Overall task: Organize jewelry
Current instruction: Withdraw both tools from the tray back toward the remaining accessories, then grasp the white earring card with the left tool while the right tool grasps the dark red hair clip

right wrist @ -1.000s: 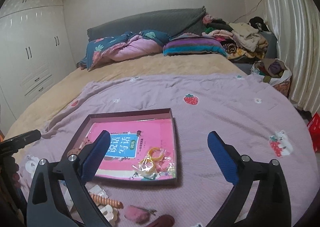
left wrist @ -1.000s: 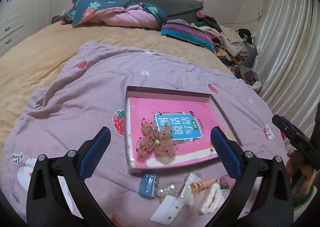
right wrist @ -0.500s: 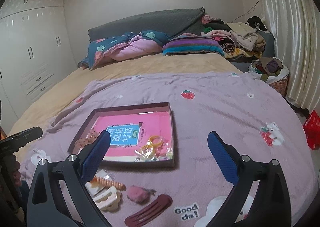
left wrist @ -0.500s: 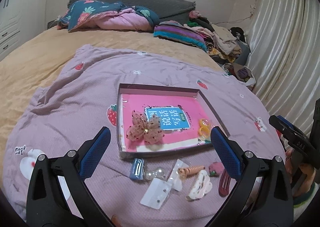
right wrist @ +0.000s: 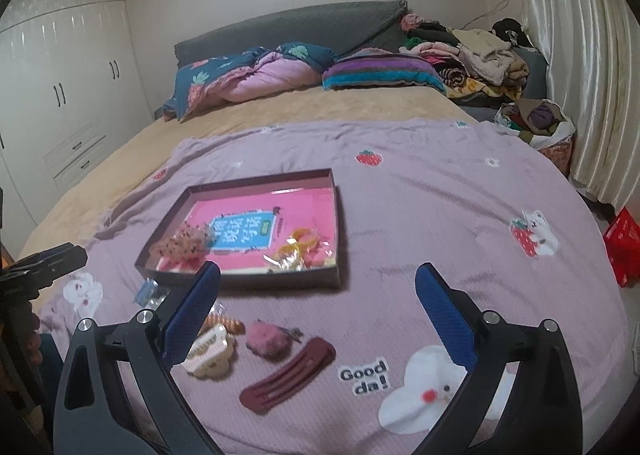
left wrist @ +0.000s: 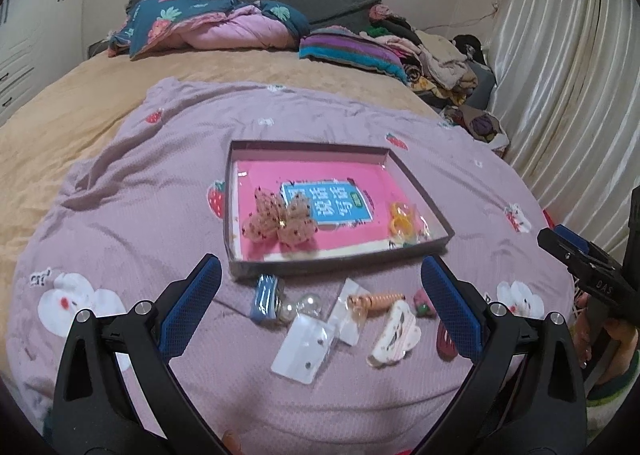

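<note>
A shallow box (left wrist: 419,191) (right wrist: 339,215) with a pink lining lies on the lilac blanket. Inside it sit a pink sequinned bow (left wrist: 278,221) (right wrist: 184,241) and a bag of yellow rings (left wrist: 404,221) (right wrist: 300,249). In front of the box lie a blue clip (left wrist: 265,297), a clear earring bag (left wrist: 305,347), a spiral orange clip (left wrist: 376,301), a white cloud claw clip (left wrist: 396,335) (right wrist: 210,353), a pink pompom (right wrist: 268,341) and a dark red snap clip (right wrist: 288,375). My left gripper (left wrist: 320,303) and right gripper (right wrist: 318,305) hover open above these, holding nothing.
The blanket (right wrist: 440,195) covers the near half of a tan bed. Pillows and a folded quilt (left wrist: 216,27) lie at the headboard, a clothes heap (right wrist: 472,55) at the far right. Curtains (left wrist: 568,95) hang right, wardrobes (right wrist: 60,95) left. A red item (right wrist: 624,247) sits off the bed.
Both grippers have drawn back and up from the box, so the loose clips in front of it have come into fuller view. Jaws stayed open.
</note>
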A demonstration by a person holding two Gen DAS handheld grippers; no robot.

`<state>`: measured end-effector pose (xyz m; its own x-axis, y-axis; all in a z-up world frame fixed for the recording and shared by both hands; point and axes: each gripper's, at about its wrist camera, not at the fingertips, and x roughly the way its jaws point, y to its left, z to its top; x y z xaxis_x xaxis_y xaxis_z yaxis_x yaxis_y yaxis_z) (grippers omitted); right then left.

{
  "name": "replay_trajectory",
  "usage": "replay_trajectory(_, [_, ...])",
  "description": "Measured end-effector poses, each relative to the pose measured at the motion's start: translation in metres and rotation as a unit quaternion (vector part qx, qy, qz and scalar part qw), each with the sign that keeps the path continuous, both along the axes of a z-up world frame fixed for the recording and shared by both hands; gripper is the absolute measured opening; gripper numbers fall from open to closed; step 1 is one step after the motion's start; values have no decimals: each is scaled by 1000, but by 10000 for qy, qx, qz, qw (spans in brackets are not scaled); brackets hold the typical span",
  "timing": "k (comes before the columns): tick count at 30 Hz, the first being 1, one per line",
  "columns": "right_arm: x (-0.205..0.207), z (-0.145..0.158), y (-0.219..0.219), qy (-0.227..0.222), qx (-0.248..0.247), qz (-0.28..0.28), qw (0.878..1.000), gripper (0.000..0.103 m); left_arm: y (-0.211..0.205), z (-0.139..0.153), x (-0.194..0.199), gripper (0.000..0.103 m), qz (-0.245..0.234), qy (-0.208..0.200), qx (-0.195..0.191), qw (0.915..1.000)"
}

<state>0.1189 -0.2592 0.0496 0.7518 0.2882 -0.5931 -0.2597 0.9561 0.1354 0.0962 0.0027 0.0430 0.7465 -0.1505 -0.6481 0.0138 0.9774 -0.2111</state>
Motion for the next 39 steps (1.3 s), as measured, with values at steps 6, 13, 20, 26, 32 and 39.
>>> replay_trajectory(6, [-6,-16,-3,201,-208,-33,9996,97,-8,-14,-3,93,-148,127,33,9998])
replay_trajectory(13, [-7,-33,-5,380,-301,-82,9988,97,-18,-38,1,93,-216,384,78,9990])
replay_trajectory(20, [-10,-43,-3,471,-384,-71,9981,97,-17,-55,-2,93,-238,601,132,9978])
replay_trajectory(26, [-14,-54,7,622,-525,57,9967,97,-12,-72,-6,93,-221,839,159,9961])
replay_trajectory(32, [-18,-66,16,785,-609,202,9948,97,-11,-88,-7,93,-282,1032,216,9940])
replay_trajectory(39, [-19,-84,27,1041,-644,361,9918,97,-9,-104,-3,92,-297,1125,308,9927])
